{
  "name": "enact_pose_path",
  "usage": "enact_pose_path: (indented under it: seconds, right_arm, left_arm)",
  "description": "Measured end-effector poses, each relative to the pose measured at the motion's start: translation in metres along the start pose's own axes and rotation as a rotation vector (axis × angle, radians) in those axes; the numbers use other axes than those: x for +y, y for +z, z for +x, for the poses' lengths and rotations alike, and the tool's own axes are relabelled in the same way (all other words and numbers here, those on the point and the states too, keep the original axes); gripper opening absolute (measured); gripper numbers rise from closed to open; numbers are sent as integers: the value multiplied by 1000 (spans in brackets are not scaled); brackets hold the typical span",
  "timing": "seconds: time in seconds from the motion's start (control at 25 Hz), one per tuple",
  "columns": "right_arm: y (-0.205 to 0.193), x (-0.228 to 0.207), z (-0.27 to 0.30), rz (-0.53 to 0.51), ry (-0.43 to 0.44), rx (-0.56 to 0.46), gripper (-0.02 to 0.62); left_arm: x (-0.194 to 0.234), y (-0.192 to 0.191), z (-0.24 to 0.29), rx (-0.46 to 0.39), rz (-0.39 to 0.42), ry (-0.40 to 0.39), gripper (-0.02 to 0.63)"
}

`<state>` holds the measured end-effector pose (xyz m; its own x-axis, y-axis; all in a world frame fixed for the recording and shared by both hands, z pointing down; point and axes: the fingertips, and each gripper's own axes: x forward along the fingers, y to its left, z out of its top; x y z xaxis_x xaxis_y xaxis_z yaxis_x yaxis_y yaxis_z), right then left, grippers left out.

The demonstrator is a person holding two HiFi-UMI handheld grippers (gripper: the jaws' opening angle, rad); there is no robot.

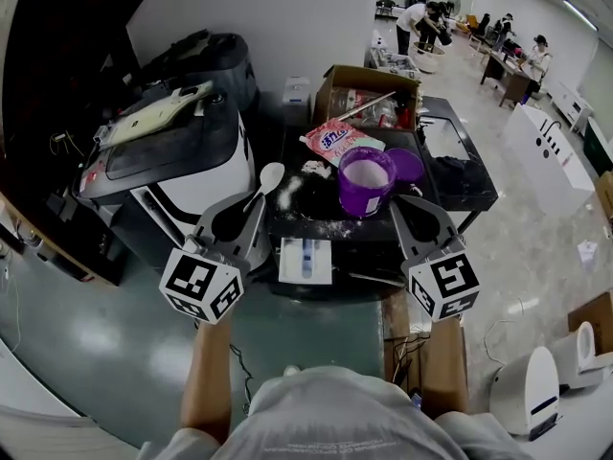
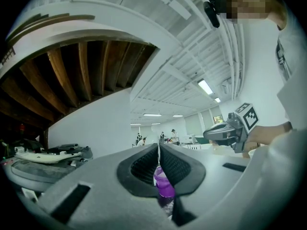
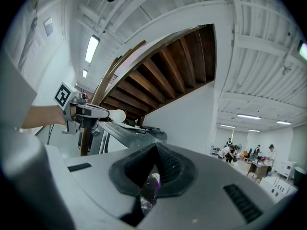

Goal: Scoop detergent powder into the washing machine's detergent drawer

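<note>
Spoon [image 1: 269,176] clamped by its handle in left gripper [image 1: 251,209]; long axis runs 7 to 1 o'clock, bowl at the 1 o'clock end, over black table [image 1: 330,220]. Purple powder tub [image 1: 367,180] at spoon's 3 o'clock. Right gripper [image 1: 407,204]: jaws together, empty, at tub's 5 o'clock.

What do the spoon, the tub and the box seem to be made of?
The spoon looks like white plastic, smooth and slightly glossy, though glazed ceramic can't be ruled out. The tub seems to be purple plastic, going by its saturated colour, thin rim and matching lid. The box looks like brown cardboard, matte, with open flaps.
</note>
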<state>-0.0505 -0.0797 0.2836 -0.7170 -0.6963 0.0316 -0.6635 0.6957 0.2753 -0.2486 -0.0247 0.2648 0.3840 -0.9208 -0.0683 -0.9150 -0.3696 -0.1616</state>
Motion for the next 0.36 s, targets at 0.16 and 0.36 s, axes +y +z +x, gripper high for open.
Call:
enact_pose_path:
  seconds: [0.16,0.36]
  right_arm:
    - [-3,3,2,7,8,-2,5]
    - [-3,7,2,13,15,1,5]
  left_arm:
    - [2,-3,-3,4,-3,7,15]
    - [4,-1,-6,9,2,12,15]
